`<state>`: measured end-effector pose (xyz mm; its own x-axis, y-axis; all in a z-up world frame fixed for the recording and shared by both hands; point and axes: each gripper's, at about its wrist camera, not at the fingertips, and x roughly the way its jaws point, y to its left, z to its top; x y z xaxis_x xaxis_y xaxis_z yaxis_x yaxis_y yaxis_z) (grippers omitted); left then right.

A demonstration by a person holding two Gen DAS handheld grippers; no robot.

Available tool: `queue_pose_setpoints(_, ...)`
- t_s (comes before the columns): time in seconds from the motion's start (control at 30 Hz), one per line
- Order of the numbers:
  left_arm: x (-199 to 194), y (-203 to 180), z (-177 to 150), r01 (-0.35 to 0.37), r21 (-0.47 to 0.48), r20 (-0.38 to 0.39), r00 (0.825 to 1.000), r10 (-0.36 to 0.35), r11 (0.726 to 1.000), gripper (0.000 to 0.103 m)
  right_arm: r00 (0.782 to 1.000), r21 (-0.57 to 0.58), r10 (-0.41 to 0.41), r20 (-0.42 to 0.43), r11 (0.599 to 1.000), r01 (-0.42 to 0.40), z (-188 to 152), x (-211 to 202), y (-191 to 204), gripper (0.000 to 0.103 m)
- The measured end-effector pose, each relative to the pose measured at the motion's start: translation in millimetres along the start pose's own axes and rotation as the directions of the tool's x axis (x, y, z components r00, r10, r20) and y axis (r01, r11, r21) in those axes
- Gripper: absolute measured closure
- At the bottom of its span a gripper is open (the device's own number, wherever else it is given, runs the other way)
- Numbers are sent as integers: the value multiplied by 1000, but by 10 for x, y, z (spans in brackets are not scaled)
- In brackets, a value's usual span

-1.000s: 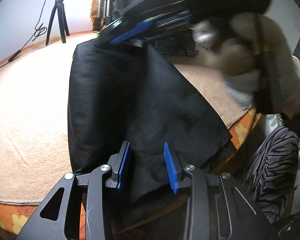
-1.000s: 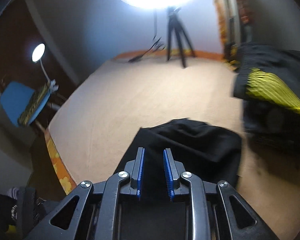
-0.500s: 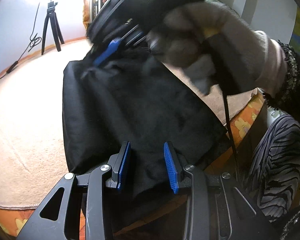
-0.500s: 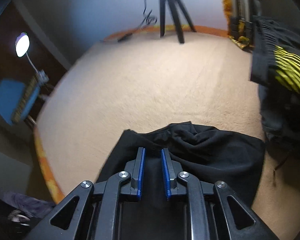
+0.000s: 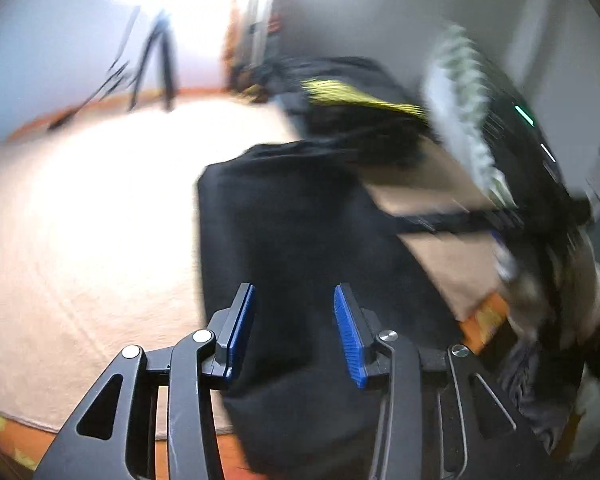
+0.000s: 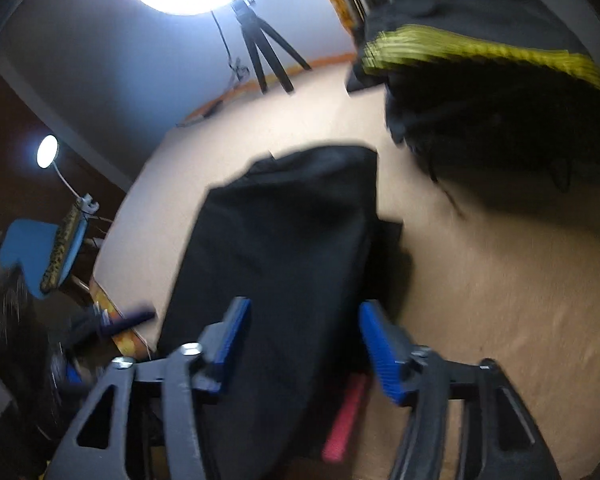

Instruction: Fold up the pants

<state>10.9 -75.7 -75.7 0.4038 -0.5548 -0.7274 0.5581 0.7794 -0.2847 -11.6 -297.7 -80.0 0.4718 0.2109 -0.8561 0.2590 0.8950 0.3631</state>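
Note:
Black pants (image 5: 300, 220) lie folded in a long strip on a beige blanket (image 5: 80, 220). My left gripper (image 5: 294, 332) hovers over their near end. Its jaws are opening, the blue pads stand apart, and the cloth lies below them, not pinched. In the right wrist view the pants (image 6: 284, 240) run away from my right gripper (image 6: 308, 344), whose jaws are opening wide above the cloth with nothing pressed between the pads. A blurred hand in a pale sleeve (image 5: 540, 280) with a dark gripper body shows at the right of the left wrist view.
A heap of dark clothes with a yellow-striped piece (image 6: 480, 52) lies at the far right of the blanket. A ring light on a tripod (image 6: 260, 52) stands at the far edge. The orange floral bed edge (image 5: 484, 316) is close on the right. A blue chair (image 6: 32, 248) stands beside the bed.
The right gripper's jaws, nearly shut on the pants before, have sprung wide and let the cloth go. The right hand has swept from the pants' far end to the right. The left jaws stand slightly wider.

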Motion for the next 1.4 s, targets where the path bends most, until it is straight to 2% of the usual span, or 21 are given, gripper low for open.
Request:
queue_pose_setpoints(0.13,148,320,48,26,-136,-50,998,-33,990,64,1000,19,14,-13,1000,-14,-53,102,-103,37)
queue_pose_setpoints(0.3,240,358,88,39,-153,-71,996,-50,987,64,998,54,68,-16,996,-67,-48,179,-242,37)
queue_pose_setpoints(0.37,270,387,98,45,-158,-80,995,-59,986,59,995,70,102,-19,992,-101,-60,216,-309,36)
queue_pose_setpoints(0.43,326,406,111,53,-166,-91,993,-69,985,58,992,83,126,-23,989,-123,-89,244,-351,36)
queue_pose_setpoints(0.57,409,430,139,71,-188,-108,990,-92,980,58,984,74,179,-4,981,-178,-120,224,-400,36)
queue_pose_setpoints(0.77,500,473,136,97,-213,-113,986,-123,972,58,959,66,283,32,956,-285,-199,216,-485,36)
queue_pose_setpoints(0.87,522,483,146,109,-212,-109,985,-135,971,57,935,93,352,48,930,-355,-222,241,-557,36)
queue_pose_setpoints(0.97,545,511,145,124,-233,-97,984,-150,964,57,925,78,376,52,922,-380,-226,290,-514,41)
queue_pose_setpoints(1.0,551,515,149,128,-239,-92,984,-154,963,56,925,65,377,52,923,-380,-226,316,-459,44)
queue_pose_setpoints(1.03,552,517,151,130,-241,-90,984,-156,962,56,928,57,370,50,926,-373,-225,345,-416,53)
queue_pose_setpoints(1.2,560,499,158,129,-237,-82,985,-152,963,56,921,90,387,48,917,-390,-207,408,-405,66)
queue_pose_setpoints(1.4,559,484,151,127,-242,-64,987,-146,962,73,948,48,309,74,949,-313,-201,311,-239,75)
